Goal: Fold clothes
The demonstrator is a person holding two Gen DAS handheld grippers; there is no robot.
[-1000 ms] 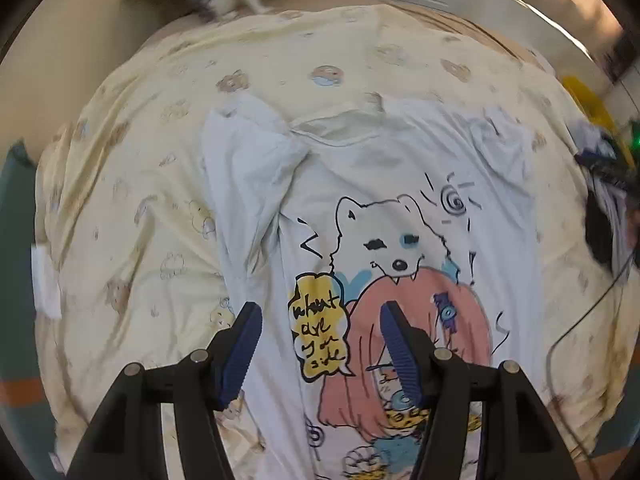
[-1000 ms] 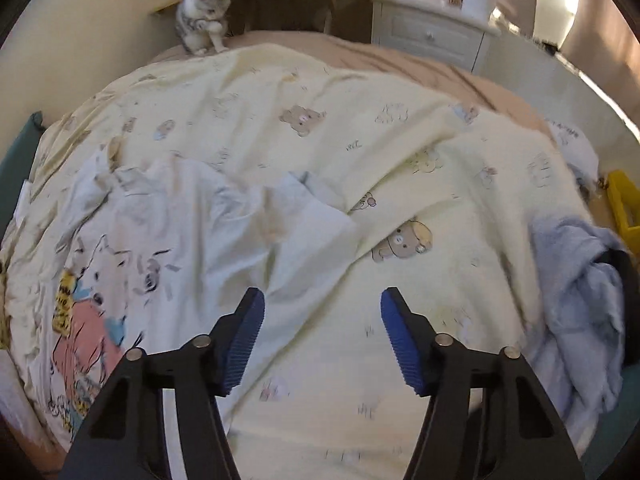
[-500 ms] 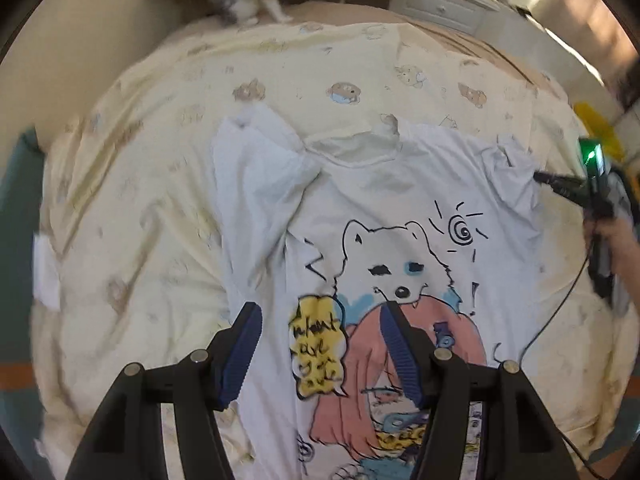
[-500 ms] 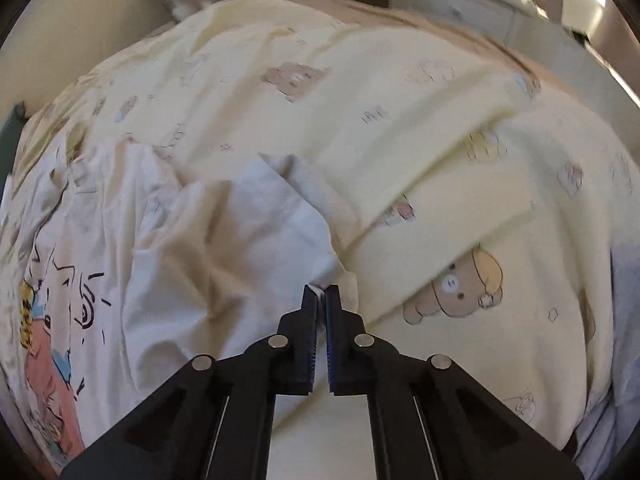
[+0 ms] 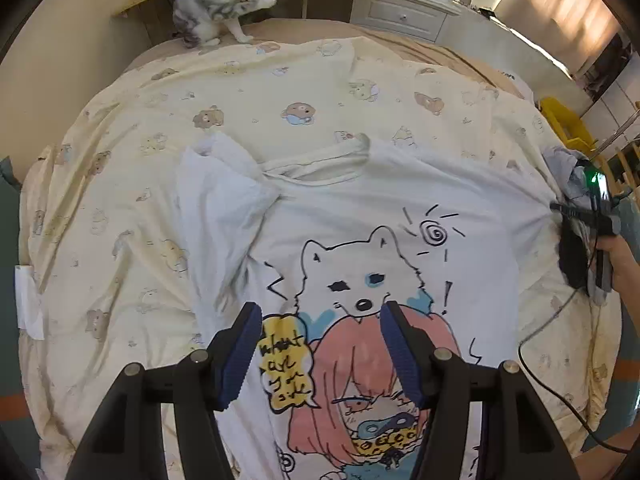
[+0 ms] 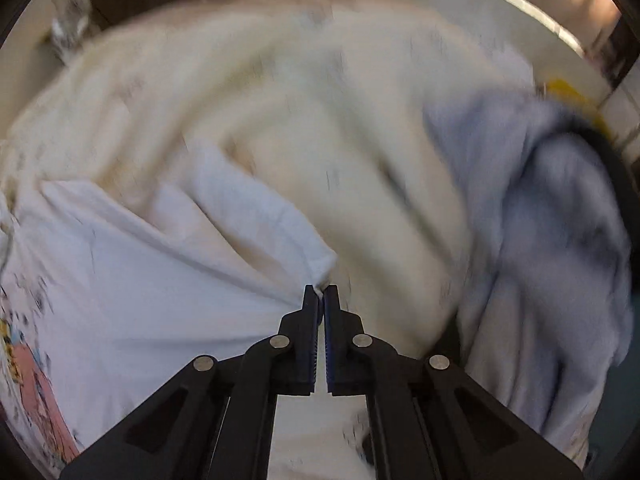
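Bed: pale yellow bear-print quilt, grey cat at far edge.
Shirt: white cartoon T-shirt lying flat.
Left gripper: released, above shirt.
Right gripper: clenched on shirt's sleeve tip.

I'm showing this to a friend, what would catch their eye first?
Probably the white T-shirt with its cartoon dog print, spread across the yellow bear-pattern duvet. Then the grey tabby cat grooming at the bed's far edge. The right gripper pinches the shirt's sleeve corner.

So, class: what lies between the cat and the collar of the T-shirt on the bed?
Only the bear-print duvet lies between the cat and the T-shirt collar; the left wrist view shows nothing else on that stretch.
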